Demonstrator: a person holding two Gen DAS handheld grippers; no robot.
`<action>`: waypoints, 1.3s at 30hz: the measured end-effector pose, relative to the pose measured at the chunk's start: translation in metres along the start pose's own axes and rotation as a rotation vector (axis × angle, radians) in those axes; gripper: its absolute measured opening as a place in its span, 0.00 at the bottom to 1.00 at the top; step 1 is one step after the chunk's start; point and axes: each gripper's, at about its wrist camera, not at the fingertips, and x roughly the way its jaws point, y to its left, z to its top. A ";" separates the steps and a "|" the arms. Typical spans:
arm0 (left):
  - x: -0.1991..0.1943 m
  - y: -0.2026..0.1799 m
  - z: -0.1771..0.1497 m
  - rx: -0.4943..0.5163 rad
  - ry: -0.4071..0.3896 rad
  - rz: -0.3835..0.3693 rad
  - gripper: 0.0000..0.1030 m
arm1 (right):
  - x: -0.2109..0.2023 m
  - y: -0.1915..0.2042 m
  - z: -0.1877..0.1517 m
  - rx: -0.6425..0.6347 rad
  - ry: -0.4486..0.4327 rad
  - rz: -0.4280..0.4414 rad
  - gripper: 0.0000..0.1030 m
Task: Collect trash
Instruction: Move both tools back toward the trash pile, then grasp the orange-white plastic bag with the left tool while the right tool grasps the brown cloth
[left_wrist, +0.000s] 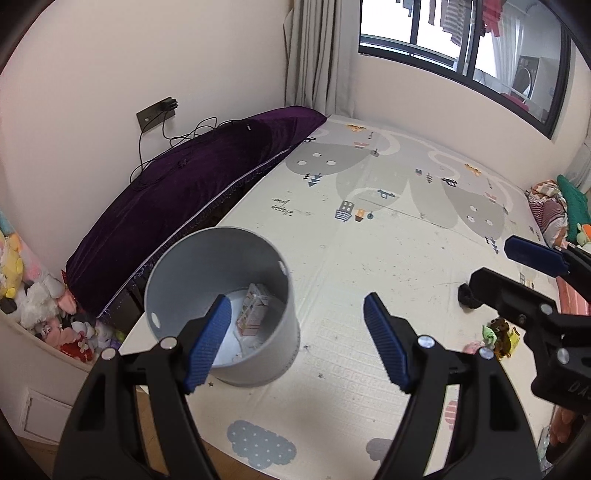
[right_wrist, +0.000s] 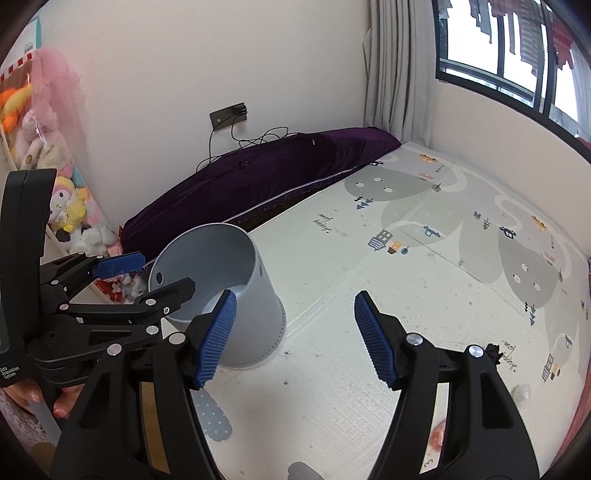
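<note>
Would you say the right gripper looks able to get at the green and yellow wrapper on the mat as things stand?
Probably yes: the right gripper is open and empty, and the wrapper lies uncovered on the mat, beside it.

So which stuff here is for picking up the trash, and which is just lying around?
For the job:
- grey bin, with a small carton already inside
- crumpled wrappers on the mat
- dark scrap nearby
- left gripper and right gripper, both open

Just lying about:
- purple cushion
- plush toys
- play mat
- curtain
</note>
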 end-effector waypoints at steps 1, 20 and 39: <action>-0.002 -0.013 -0.002 0.008 -0.001 -0.004 0.72 | -0.010 -0.012 -0.008 0.005 -0.003 -0.009 0.62; -0.008 -0.323 -0.095 0.151 0.138 -0.111 0.72 | -0.165 -0.295 -0.212 0.158 0.098 -0.227 0.62; 0.150 -0.410 -0.154 0.236 0.334 -0.147 0.72 | -0.042 -0.391 -0.305 0.335 0.229 -0.286 0.62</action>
